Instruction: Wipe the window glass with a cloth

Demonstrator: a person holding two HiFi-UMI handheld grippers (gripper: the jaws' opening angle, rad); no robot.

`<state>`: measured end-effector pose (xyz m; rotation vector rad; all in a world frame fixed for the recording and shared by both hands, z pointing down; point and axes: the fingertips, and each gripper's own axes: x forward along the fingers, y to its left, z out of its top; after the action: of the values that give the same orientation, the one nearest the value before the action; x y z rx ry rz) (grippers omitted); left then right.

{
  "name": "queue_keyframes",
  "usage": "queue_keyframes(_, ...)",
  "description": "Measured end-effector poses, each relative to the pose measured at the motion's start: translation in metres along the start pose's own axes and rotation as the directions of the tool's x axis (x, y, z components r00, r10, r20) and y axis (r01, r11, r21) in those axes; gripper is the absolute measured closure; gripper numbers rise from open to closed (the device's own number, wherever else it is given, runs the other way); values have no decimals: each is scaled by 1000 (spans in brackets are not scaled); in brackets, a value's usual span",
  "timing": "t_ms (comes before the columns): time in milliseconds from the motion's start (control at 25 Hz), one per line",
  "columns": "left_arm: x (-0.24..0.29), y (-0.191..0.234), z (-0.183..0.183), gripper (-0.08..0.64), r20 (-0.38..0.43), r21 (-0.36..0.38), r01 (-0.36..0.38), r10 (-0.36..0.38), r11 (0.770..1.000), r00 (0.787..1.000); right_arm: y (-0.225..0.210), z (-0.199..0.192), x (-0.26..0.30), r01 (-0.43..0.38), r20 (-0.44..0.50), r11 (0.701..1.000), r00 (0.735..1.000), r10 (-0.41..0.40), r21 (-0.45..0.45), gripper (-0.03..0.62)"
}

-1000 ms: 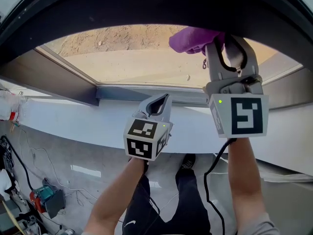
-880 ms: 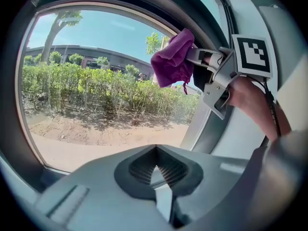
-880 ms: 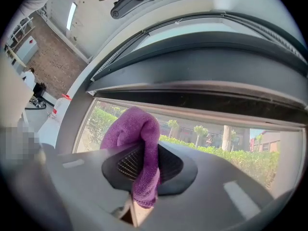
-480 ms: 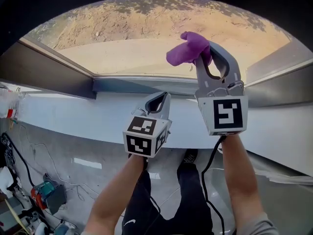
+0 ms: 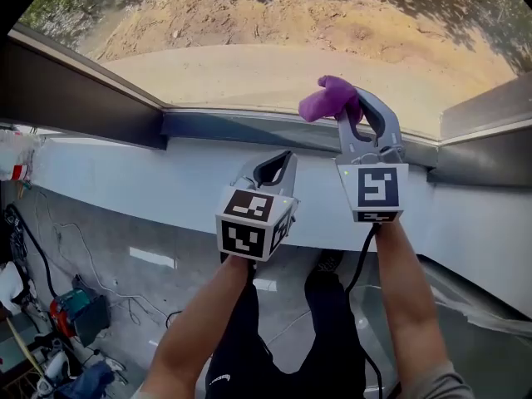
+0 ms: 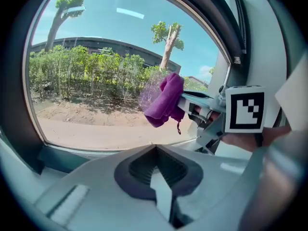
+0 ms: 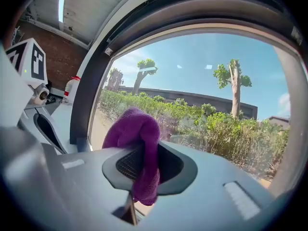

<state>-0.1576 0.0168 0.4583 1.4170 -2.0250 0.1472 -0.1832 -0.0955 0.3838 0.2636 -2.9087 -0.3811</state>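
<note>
Left gripper [image 5: 278, 161]: pale grey shell, black ribbed pads, cube [image 5: 253, 223] of black-and-white square markers.
Right gripper [image 5: 360, 111]: same grey, matching marker cube [image 5: 376, 191], black cable [image 5: 362, 260].
Person: black trousers [image 5: 278, 343] with a small white logo, grey sleeve [image 5: 434, 385].

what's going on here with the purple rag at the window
A person stands at a window with a gripper in each hand. The right gripper is shut on a purple cloth and holds it up at the window glass, touching it or very nearly, low on the pane. The left gripper is shut and empty, waiting lower down near the white sill.
</note>
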Motion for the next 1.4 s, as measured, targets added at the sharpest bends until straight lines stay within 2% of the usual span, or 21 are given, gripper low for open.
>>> queue_keyframes(400,28,26,-45,560,-45,-31,-46,44,998,998,34,-100,29,-79,-129,997,988,81,20,511)
queue_keyframes(600,29,34,-64,560,-65,-43,-59,56,997,996,52,-155,39,-99,-235,995,967,104,32,511)
queue_keyframes(960,27,44,-74,560,-69,-52,-72,68,996,995,73,-220,53,-99,-379,993,918,116,66,511)
queue_keyframes(1080,26,47,-76,560,-73,-56,-74,70,996,995,76,-226,56,-100,-407,991,905,126,84,511)
queue_keyframes(1160,25,47,-76,560,-73,-57,-72,68,996,995,74,-219,54,-104,-398,990,908,133,94,511)
queue_keyframes(1400,19,33,-53,560,-51,-42,-52,49,998,997,56,-141,35,-96,-252,993,961,112,73,511)
